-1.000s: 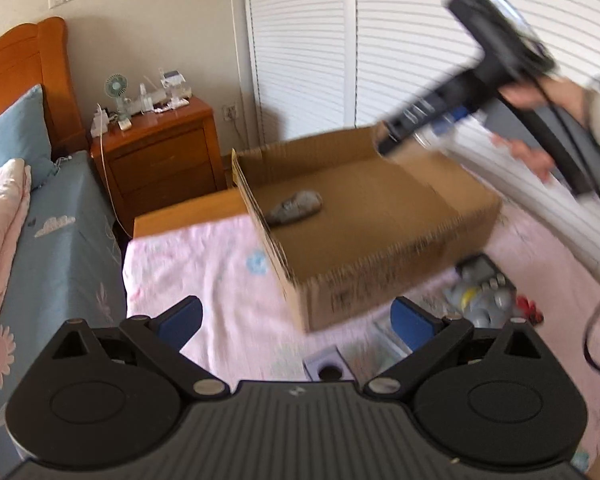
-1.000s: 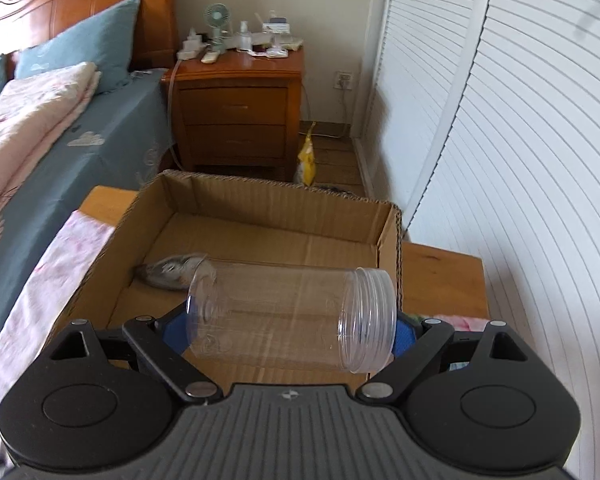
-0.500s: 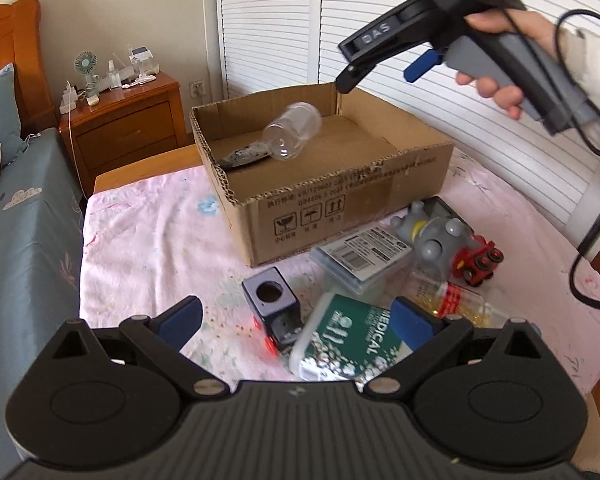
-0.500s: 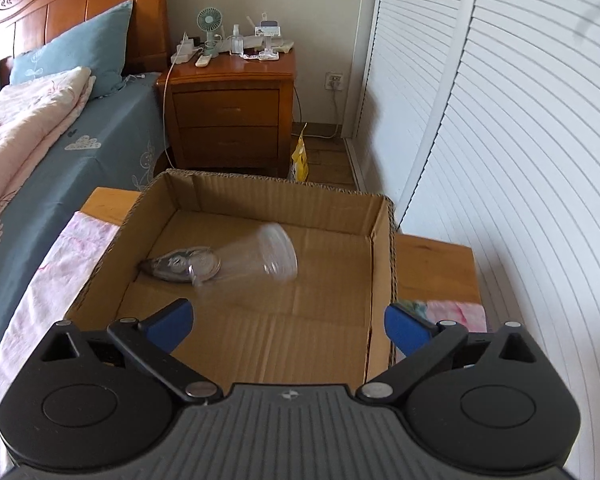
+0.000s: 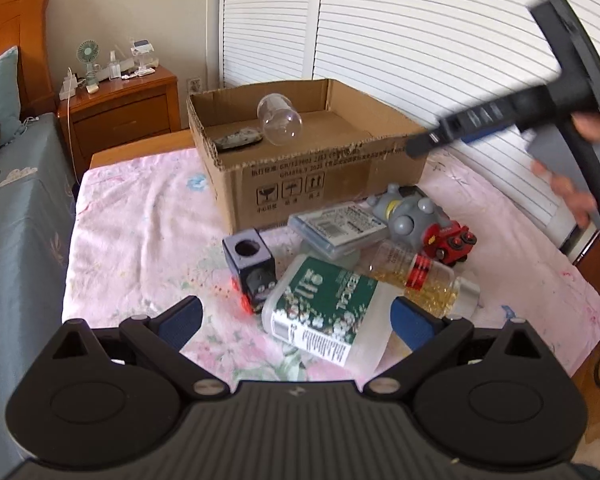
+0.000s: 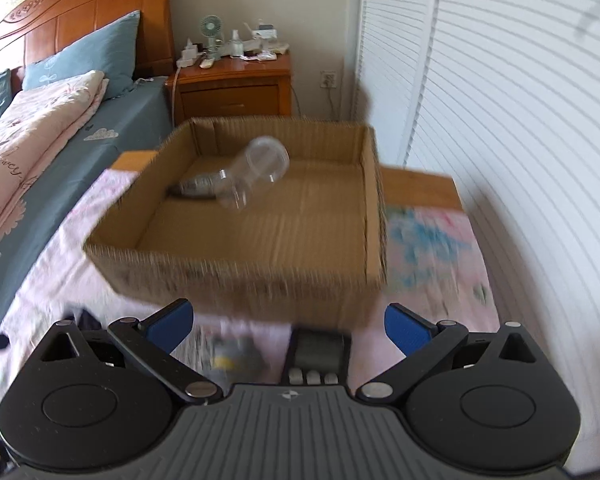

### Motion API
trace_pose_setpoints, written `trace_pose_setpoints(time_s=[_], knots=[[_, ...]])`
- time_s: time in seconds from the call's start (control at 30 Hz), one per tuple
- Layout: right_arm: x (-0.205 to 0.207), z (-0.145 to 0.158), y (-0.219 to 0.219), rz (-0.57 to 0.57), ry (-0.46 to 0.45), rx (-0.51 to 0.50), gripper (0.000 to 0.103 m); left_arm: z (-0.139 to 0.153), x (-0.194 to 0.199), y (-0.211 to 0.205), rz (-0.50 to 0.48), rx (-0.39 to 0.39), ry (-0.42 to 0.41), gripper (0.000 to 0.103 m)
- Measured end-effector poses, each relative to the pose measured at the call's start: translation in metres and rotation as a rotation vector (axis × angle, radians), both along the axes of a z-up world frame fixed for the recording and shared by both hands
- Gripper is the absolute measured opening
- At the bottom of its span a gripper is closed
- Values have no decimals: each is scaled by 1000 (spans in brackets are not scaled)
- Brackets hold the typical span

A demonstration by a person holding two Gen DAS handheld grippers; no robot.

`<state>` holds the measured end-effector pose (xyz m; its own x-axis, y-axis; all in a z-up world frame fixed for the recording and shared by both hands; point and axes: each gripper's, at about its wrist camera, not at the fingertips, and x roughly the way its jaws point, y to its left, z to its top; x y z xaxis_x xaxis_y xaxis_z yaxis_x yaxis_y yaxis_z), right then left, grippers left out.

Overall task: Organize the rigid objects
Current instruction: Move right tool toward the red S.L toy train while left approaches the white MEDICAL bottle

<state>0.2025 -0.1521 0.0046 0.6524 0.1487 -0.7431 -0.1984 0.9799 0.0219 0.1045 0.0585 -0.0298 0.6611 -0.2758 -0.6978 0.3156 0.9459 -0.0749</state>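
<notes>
A cardboard box stands on the pink-sheeted table and holds a clear plastic jar leaning on a small grey object. From the right wrist the same jar lies in the box. My left gripper is open, low over a white bottle with a green label. In front of the box lie a dark cube with a hole, a flat clear case, a grey toy, a red toy and a bottle of yellow capsules. My right gripper is open and empty, drawn back from the box.
A bed with blue sheets runs along the left. A wooden nightstand with a small fan stands behind the table. White louvred doors fill the right side. A dark device with buttons lies just under my right gripper.
My right gripper opened and let the clear jar drop into the box, then pulled back toward the near side. My left gripper sank toward the green-labelled bottle.
</notes>
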Motion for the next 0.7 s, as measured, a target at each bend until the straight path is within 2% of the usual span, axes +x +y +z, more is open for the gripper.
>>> trace_pose_setpoints(time_s=[0.17,0.3,0.7], knots=[[-31,-30,-17,-55,40,41,103,-9,-2,6,-28,-37,37,100],[-48,-49,-25,-73,67,74,103,-18,0,5,-13,-12,55,100],[-37,-77,-20,-95,63,10,103,-25,5,-4,-62,-9,75,100]])
